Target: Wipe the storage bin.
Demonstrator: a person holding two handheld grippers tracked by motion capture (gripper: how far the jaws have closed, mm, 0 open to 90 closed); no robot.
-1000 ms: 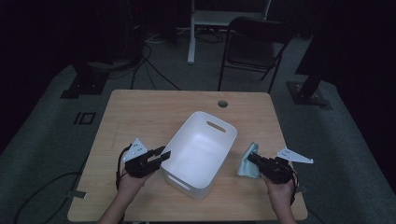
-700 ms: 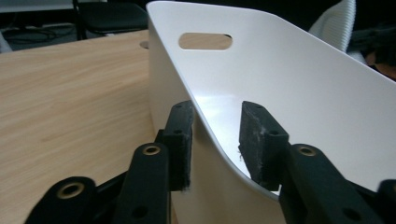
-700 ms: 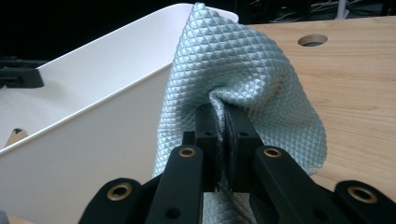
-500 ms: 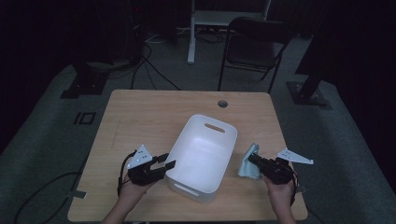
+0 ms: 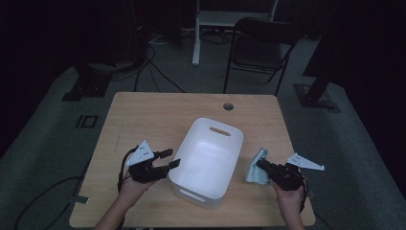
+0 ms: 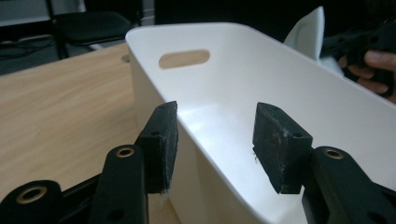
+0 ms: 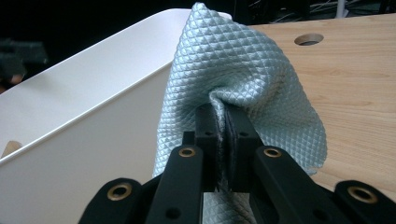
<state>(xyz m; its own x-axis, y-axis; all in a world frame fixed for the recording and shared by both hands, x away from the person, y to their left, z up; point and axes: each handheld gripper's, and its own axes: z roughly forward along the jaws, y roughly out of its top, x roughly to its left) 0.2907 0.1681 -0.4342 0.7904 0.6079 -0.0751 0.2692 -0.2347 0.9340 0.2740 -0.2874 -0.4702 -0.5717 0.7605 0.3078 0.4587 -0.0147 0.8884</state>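
Observation:
A white plastic bin (image 5: 194,194) with slot handles stands in the middle of the wooden table (image 5: 153,115). My left gripper (image 5: 170,159) is at the bin's left wall. In the left gripper view its jaws straddle that wall of the bin (image 6: 289,79), one pad outside and one inside, with gaps on both sides. These jaws have just been opening and the left gripper (image 6: 217,116) is open. My right gripper (image 5: 261,164) is right of the bin, shut on a pale blue quilted cloth (image 5: 254,168). The cloth (image 7: 233,65) bunches up around the right gripper (image 7: 224,109), beside the bin's outer wall (image 7: 93,116).
A round cable hole (image 5: 228,106) sits near the table's far edge. Behind the table stand a dark folding chair (image 5: 263,43) and a white desk leg (image 5: 196,33), with cables on the floor. Bare wood lies left of and behind the bin.
The left gripper's jaws have spread apart off the bin's left wall and the hand has lifted slightly. The bin, the right gripper and the cloth have stayed put.

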